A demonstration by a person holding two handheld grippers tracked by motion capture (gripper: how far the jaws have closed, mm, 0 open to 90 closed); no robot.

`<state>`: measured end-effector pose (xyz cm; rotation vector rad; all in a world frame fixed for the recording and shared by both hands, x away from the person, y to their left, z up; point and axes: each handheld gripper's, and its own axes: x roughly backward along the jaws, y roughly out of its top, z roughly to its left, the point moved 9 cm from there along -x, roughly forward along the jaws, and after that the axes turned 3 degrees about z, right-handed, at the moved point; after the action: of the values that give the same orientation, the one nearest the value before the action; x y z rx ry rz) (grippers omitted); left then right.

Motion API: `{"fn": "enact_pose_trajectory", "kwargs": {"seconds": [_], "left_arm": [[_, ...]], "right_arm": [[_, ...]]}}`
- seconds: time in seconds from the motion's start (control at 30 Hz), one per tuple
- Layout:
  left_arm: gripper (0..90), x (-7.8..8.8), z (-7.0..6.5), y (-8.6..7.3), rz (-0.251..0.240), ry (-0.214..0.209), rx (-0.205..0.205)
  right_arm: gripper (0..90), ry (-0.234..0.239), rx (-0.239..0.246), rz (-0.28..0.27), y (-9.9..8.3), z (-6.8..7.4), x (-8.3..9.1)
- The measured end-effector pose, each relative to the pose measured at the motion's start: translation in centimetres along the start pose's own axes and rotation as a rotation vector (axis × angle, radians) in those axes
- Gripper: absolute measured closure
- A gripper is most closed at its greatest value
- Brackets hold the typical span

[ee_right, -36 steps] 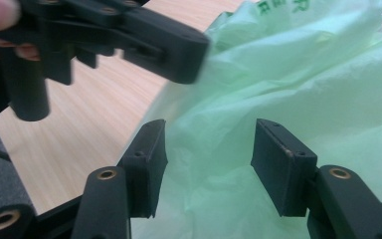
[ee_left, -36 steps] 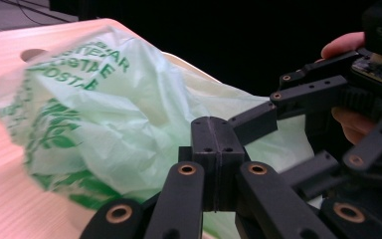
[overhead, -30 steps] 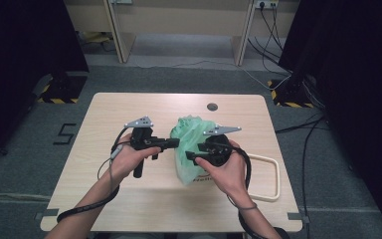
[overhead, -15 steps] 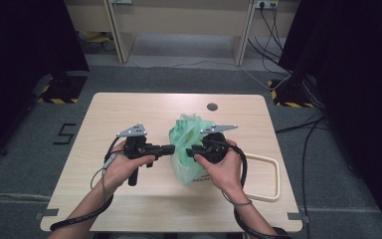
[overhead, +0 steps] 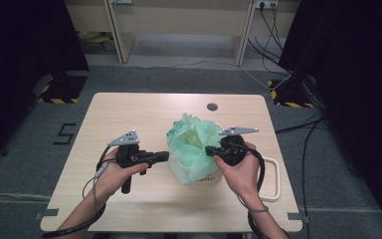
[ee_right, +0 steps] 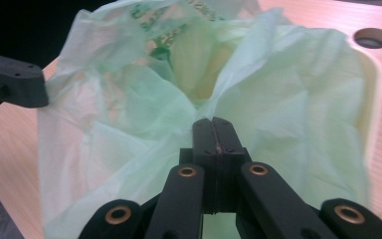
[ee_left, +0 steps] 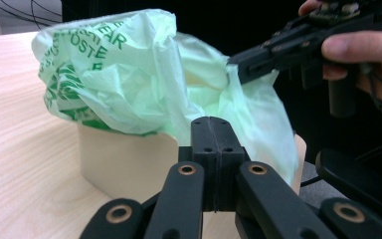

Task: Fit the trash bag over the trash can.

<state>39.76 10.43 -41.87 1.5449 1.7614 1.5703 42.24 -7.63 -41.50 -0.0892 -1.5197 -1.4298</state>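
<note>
Working at a pale wooden table (overhead: 129, 109), grey floor beyond. Clamping with the right gripper (ee_right: 214, 124): having just been closing its jaws, now pinching a gathered fold of the green bag (overhead: 191, 144) between them at the rim. Keeping the left gripper (ee_left: 216, 124) pressed together at the bag's opposite side, tip touching the film; not possible to tell whether any film is being caught. Finding the bag near the table's middle, lining a beige bin (ee_left: 119, 159) and billowing over its edge. Treating as thin, light, soft, slippery film, probably tearing under a sharp tug and slipping from a shallow pinch. Taking hold at the loose rim, bunching several layers between the pads, pulling slowly and evenly.
</note>
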Motion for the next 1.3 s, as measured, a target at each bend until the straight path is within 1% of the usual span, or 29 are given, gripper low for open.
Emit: {"fn": "enact_pose_trajectory", "kwargs": {"seconds": [0.37, 0.53, 0.67, 0.87, 0.97, 1.1, 1.3], "left_arm": [[89.9, -0.4, -1.8, -2.3, 0.043, -0.03, -0.008], [89.9, -0.7, -2.5, -3.3, 0.063, -0.044, -0.009], [89.9, -1.1, -2.9, -3.8, 0.079, -0.051, -0.011], [89.9, -1.7, -3.5, -4.4, 0.103, -0.069, -0.022], [89.9, -2.0, -3.6, -4.9, 0.12, -0.069, -0.026], [89.9, -2.3, -3.7, -5.4, 0.139, -0.075, -0.027], [89.9, -2.7, -3.5, -6.1, 0.162, -0.074, -0.027]], "right_arm": [[90.0, -0.064, -0.03, -0.03, -1.3, -2.3, 2.7], [90.0, -0.075, -0.043, -0.042, -1.9, -3.1, 3.6], [90.0, -0.085, -0.052, -0.05, -2.2, -3.5, 4.1], [90.0, -0.101, -0.066, -0.047, -3.0, -4.3, 4.6], [90.0, -0.107, -0.075, -0.042, -3.4, -4.7, 4.7], [90.0, -0.128, -0.083, -0.029, -4.1, -5.1, 4.6], [90.0, -0.151, -0.106, 0.012, -5.4, -6.1, 4.0]]}}
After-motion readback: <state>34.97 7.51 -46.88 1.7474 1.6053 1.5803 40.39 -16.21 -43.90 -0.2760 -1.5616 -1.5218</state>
